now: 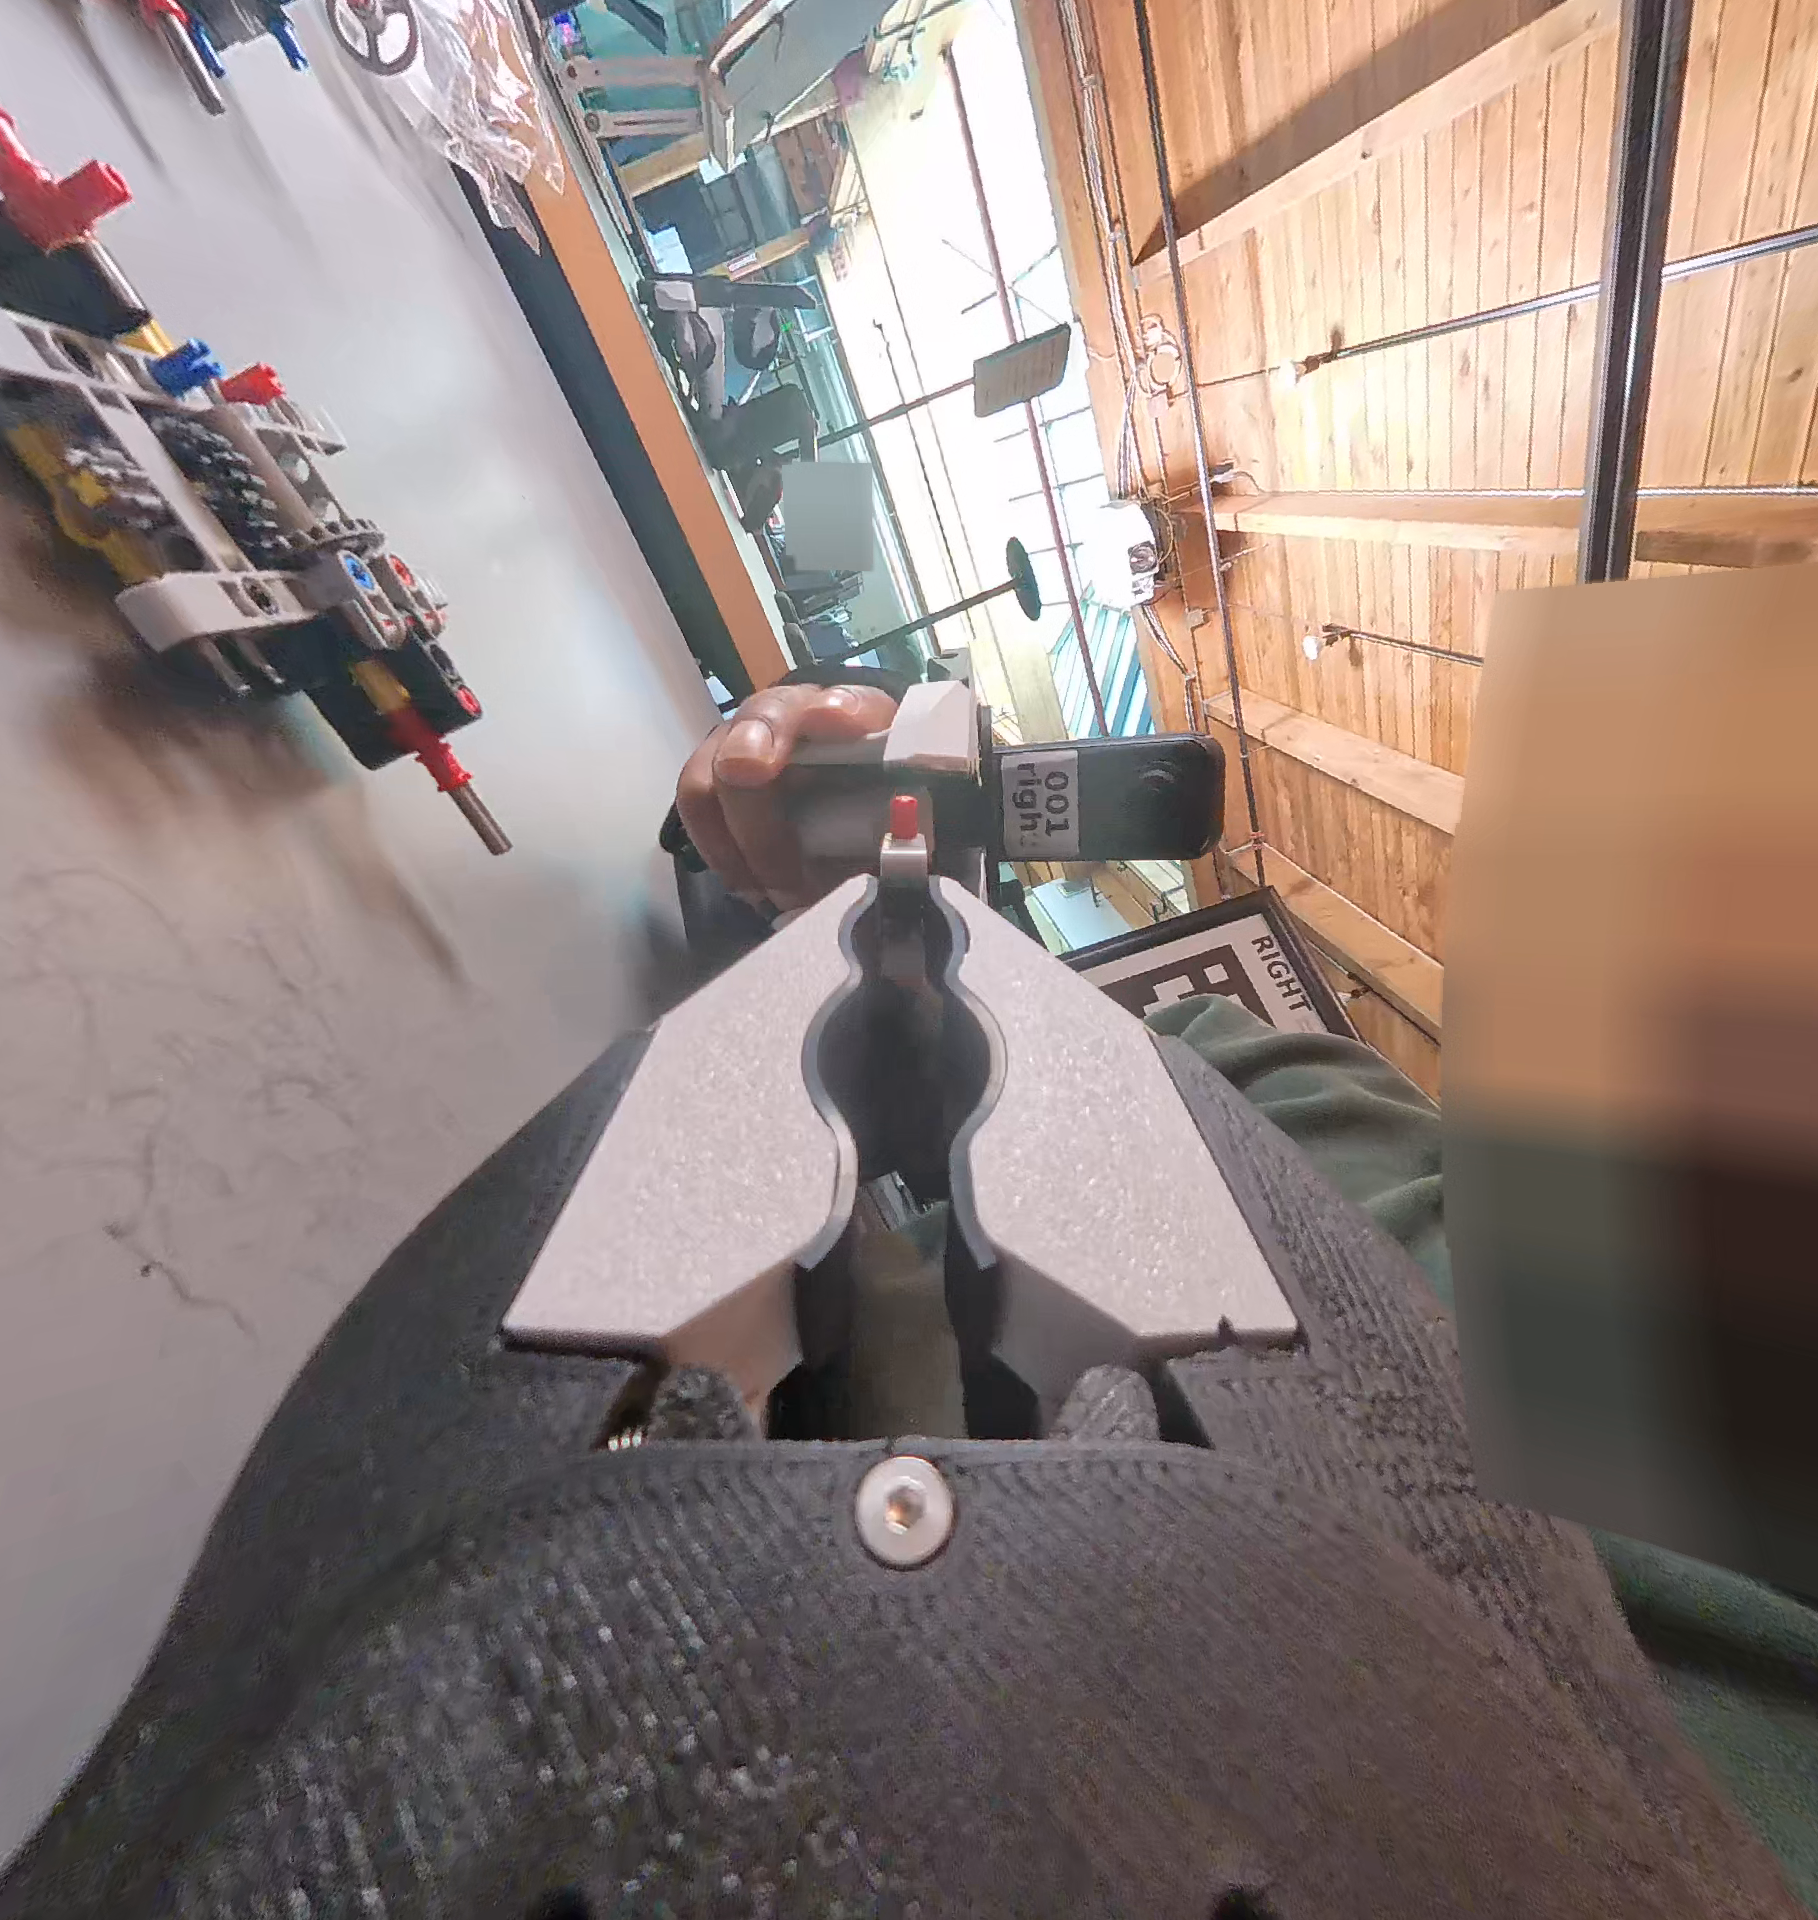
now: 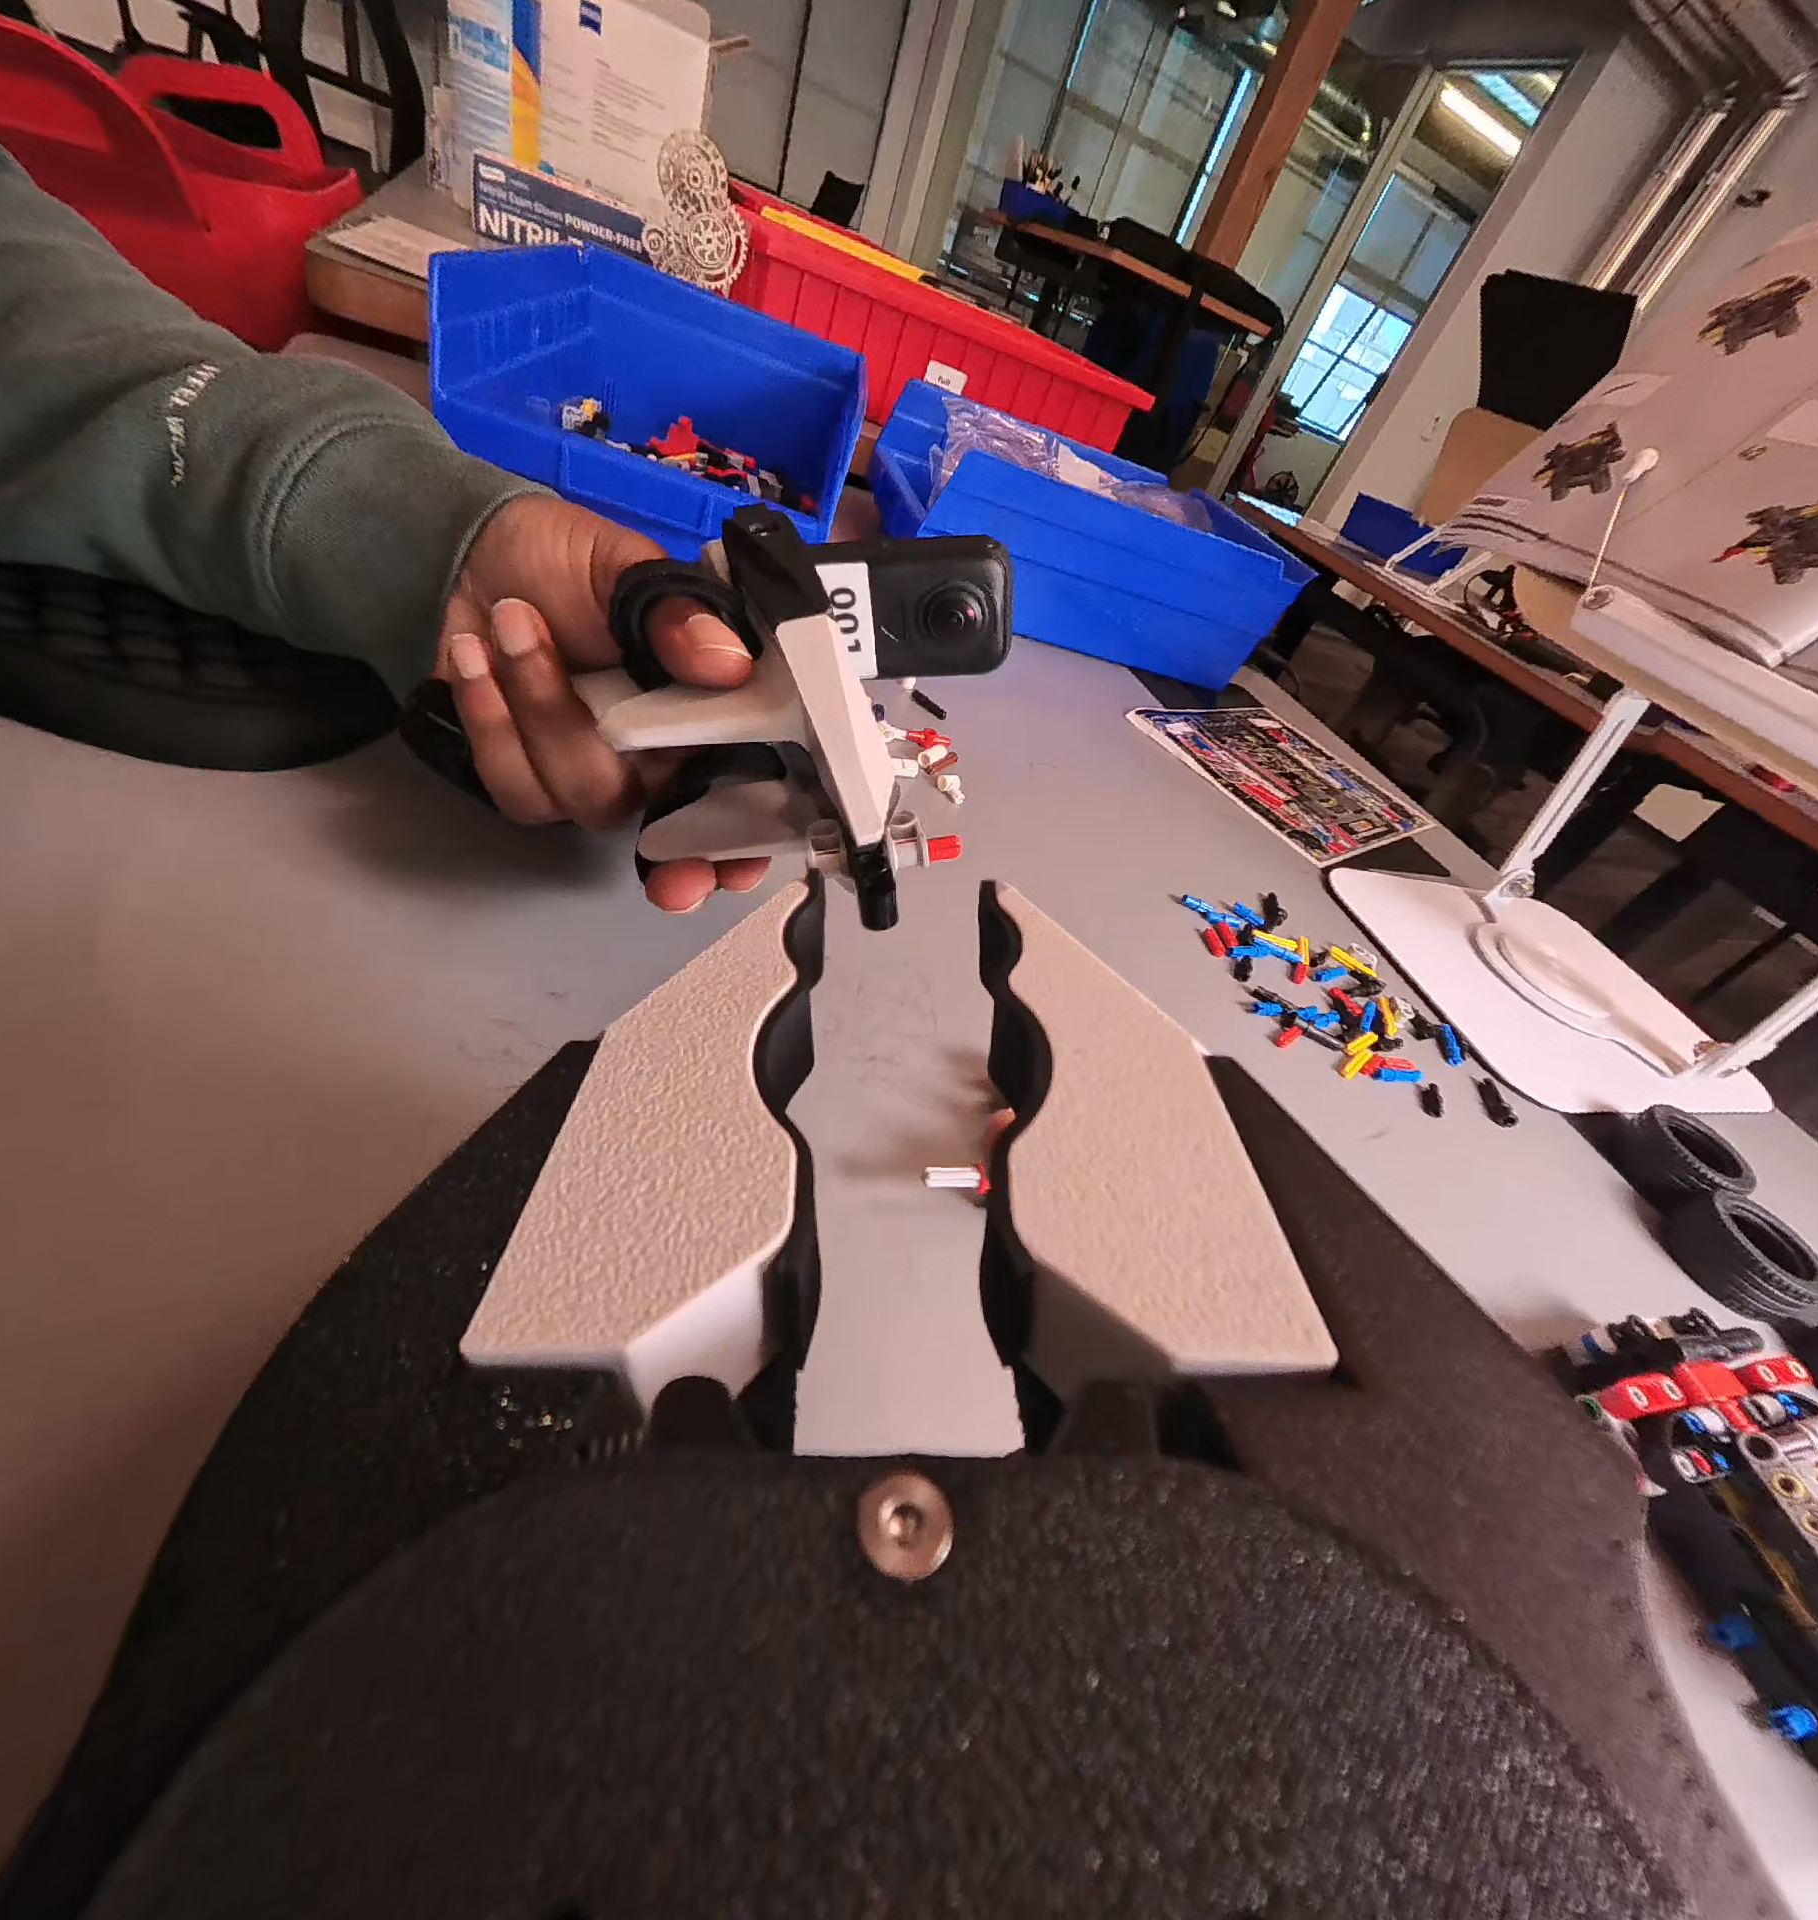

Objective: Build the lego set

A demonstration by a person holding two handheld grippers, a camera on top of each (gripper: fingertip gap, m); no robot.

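Note:
My left gripper (image 1: 900,894) is shut on a small grey connector (image 1: 903,854) with a red pin in its end, held in the air. In the right wrist view the same left gripper (image 2: 869,836) hangs in a hand just beyond my right fingertips, and the connector (image 2: 910,852) also carries a black pin pointing down. My right gripper (image 2: 900,899) is open and empty above the table. A small white and red pin (image 2: 955,1177) lies on the table between its fingers. The partly built lego chassis (image 1: 230,520) sits on the table and also shows at lower right (image 2: 1736,1475).
A pile of small coloured pins (image 2: 1320,997) and black tyres (image 2: 1715,1195) lie to the right. An instruction booklet on a white stand (image 2: 1570,997) is at far right. Blue bins (image 2: 635,384) and a red bin (image 2: 936,322) stand at the back. A sticker sheet (image 2: 1279,779) lies flat. My left and right fingertips are right by each other.

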